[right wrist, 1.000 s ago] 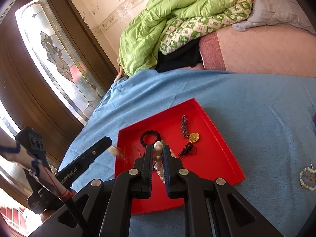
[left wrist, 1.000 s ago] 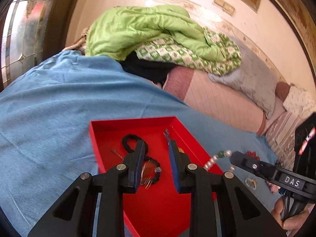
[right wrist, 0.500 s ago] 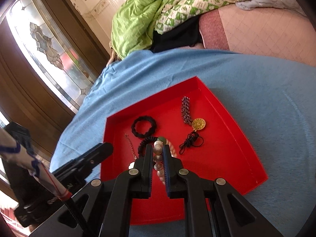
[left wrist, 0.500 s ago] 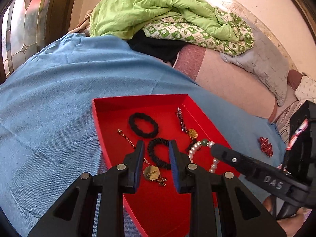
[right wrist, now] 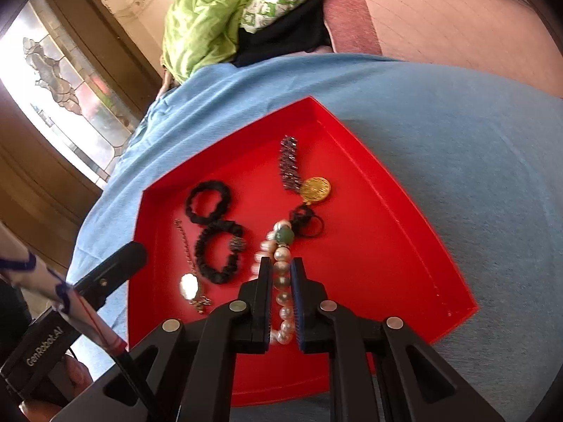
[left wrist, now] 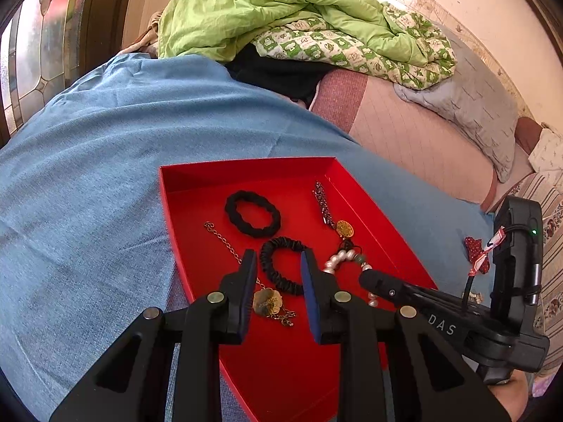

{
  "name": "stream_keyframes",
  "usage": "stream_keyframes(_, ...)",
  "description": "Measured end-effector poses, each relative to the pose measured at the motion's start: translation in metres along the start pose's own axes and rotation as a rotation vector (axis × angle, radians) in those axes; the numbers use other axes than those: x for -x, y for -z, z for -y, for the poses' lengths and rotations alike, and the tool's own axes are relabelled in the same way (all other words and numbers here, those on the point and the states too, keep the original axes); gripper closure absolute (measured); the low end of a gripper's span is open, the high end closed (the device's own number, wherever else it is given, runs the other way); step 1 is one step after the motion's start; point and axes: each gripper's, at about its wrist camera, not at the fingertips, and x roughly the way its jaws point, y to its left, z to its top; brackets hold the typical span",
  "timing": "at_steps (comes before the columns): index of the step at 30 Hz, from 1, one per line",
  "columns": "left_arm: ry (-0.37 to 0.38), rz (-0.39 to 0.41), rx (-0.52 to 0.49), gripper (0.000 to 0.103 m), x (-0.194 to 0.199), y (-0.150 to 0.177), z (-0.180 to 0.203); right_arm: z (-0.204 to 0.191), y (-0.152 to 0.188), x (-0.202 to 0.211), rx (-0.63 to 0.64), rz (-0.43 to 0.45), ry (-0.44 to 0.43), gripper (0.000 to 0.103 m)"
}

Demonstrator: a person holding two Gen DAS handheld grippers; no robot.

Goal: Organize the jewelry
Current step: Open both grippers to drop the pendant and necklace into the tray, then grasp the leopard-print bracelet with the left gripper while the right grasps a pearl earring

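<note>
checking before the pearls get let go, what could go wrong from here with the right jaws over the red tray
1. The pearl bracelet, pinched in the right gripper, hangs beside the black corded charm; dropped there, they may tangle.
2. Its free end lies close to the black scrunchie, so it could land across it.
3. The left gripper hovers low over the gold chain in the red tray and could snag it.

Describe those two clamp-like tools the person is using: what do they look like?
Both are matte black plastic with silver rivets and blue pads inside the fingers. The left gripper reads "GenRobot.AI" on its side. The right gripper reads "DAS" and carries a green light, a thin black cable and a red-and-white tag.
</note>
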Motion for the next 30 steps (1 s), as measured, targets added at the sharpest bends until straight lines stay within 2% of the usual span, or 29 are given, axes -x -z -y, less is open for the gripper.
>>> stream_keyframes(2, 0.003, 0.001, 0.002, 0.079, 0.000, 0.000, 0.000, 0.002, 0.000, 0.001, 0.000, -0.004, 0.004, 0.087)
stream_keyframes(4, 0.005, 0.007, 0.005, 0.079, 0.000, 0.000, 0.001, 0.003, 0.000, 0.007, 0.003, 0.011, 0.009, 0.079)
stream_keyframes(12, 0.054, 0.002, -0.032, 0.079, -0.004, 0.001, 0.032, 0.017, 0.001, 0.066, 0.018, 0.103, 0.002, 0.079)
stream_keyframes(17, 0.090, -0.011, -0.113, 0.079, -0.005, 0.009, 0.067, 0.057, 0.017, 0.118, -0.015, 0.154, 0.022, 0.079)
stream_keyframes(22, 0.121, -0.031, -0.216, 0.079, -0.008, 0.025, 0.105, 0.132, 0.038, 0.168, -0.130, 0.220, 0.114, 0.079)
stream_keyframes(25, 0.199, -0.096, -0.290, 0.079, -0.013, 0.041, 0.132, 0.181, 0.046, 0.184, -0.244, 0.238, 0.176, 0.078)
stream_keyframes(28, 0.375, -0.252, -0.386, 0.078, -0.023, 0.071, 0.169, 0.209, 0.051, 0.196, -0.315, 0.246, 0.172, 0.078)
stream_keyframes(30, 0.462, -0.335, -0.461, 0.078, -0.025, 0.093, 0.193, 0.215, 0.052, 0.200, -0.323, 0.244, 0.178, 0.078)
